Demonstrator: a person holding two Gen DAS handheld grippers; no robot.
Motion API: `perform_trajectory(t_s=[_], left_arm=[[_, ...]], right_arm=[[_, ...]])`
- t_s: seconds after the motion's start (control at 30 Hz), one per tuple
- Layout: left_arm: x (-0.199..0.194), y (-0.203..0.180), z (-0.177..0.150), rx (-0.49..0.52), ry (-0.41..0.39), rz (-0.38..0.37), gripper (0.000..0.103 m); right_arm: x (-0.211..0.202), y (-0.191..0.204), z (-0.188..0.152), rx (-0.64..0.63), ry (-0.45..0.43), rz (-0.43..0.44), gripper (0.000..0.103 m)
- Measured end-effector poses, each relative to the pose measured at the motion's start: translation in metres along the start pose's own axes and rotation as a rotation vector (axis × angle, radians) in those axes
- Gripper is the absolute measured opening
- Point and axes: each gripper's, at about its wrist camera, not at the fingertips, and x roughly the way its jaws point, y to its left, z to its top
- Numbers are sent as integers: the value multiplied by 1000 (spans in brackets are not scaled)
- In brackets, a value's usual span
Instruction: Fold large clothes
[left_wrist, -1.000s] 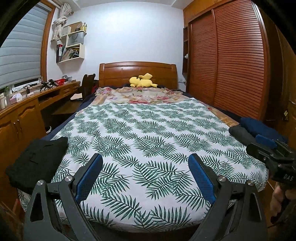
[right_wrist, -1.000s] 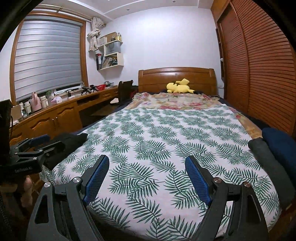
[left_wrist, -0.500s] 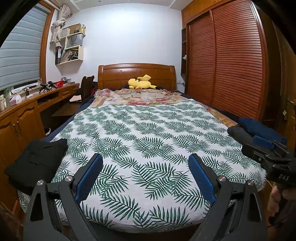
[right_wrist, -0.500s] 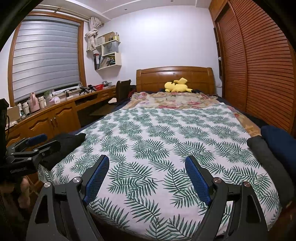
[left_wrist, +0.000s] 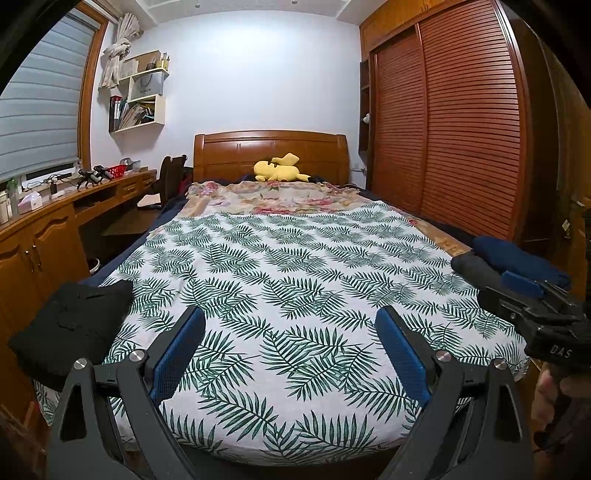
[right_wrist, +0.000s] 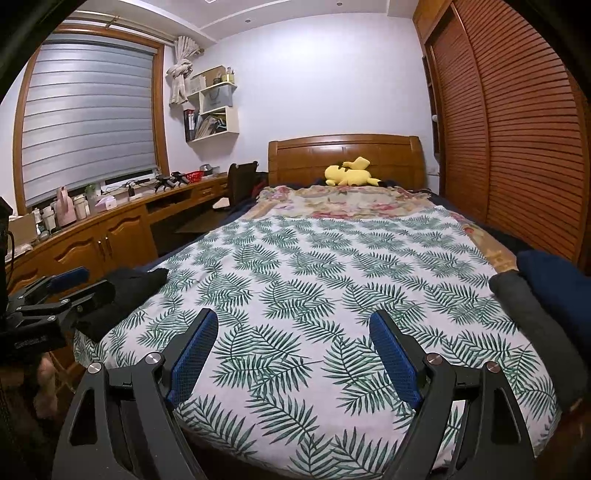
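Note:
A black folded garment (left_wrist: 74, 325) lies at the bed's front left corner; it also shows in the right wrist view (right_wrist: 122, 295). A dark grey rolled garment (right_wrist: 535, 328) and a navy folded garment (right_wrist: 557, 284) lie at the front right edge; both show in the left wrist view, the grey one (left_wrist: 476, 267) beside the navy one (left_wrist: 517, 258). My left gripper (left_wrist: 290, 354) is open and empty, above the foot of the bed. My right gripper (right_wrist: 291, 354) is open and empty, to its right.
The bed has a white spread with green leaves (left_wrist: 295, 277) and a wooden headboard (left_wrist: 271, 153). A yellow plush toy (left_wrist: 277, 171) lies at the head. A wooden desk (left_wrist: 44, 229) runs along the left. A slatted wardrobe (left_wrist: 461, 129) stands on the right.
Both grippers have tilted upward a little, so the bed sits lower in both views. Both stay open and empty. The garments have not moved.

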Motion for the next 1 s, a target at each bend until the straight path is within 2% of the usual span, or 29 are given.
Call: perform_trajectory(t_s=[1.0], left_arm=[[-7,0,2,13,-21,3,94]], right_arm=[[1,-7,0,9,-10,-18,85]])
